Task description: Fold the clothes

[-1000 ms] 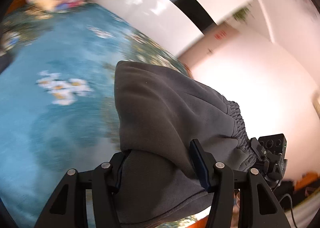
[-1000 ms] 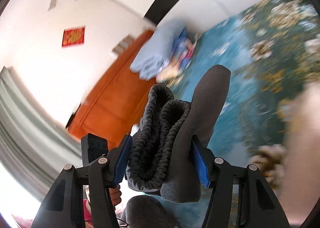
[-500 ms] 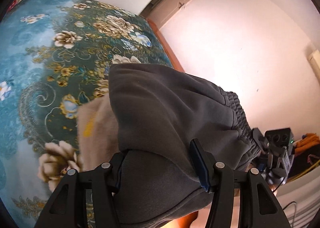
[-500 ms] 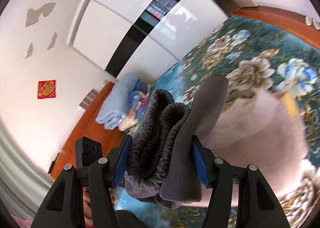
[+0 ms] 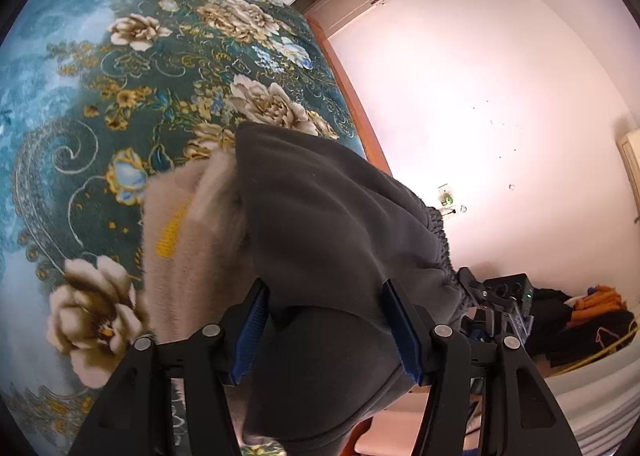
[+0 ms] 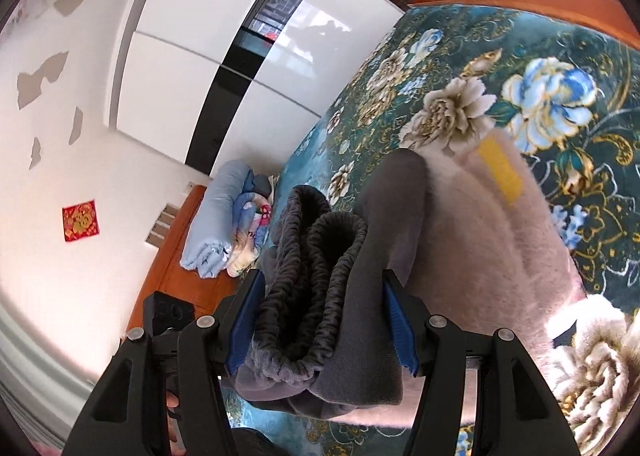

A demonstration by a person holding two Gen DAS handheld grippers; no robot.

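Note:
A folded grey garment [image 5: 336,240] with an elastic waistband fills the space between both pairs of fingers. My left gripper [image 5: 326,320] is shut on one end of it. My right gripper [image 6: 324,316] is shut on the bunched waistband end [image 6: 316,264]. The garment is held just above a folded beige fuzzy garment with a yellow patch [image 5: 180,240], which lies on the floral bedspread and also shows in the right wrist view [image 6: 492,232]. I cannot tell whether the grey garment touches the beige one.
The bed has a teal floral cover [image 5: 120,76] and an orange wooden frame [image 5: 348,96]. A rolled light-blue quilt and bedding [image 6: 216,228] lie at the headboard end. A dark clothes pile [image 5: 568,320] sits on the floor by the wall. White wardrobe doors [image 6: 224,36] stand behind.
Both grippers have swung with the grey garment across the bed. They have come over the beige folded garment and moved closer to it. Both stay shut.

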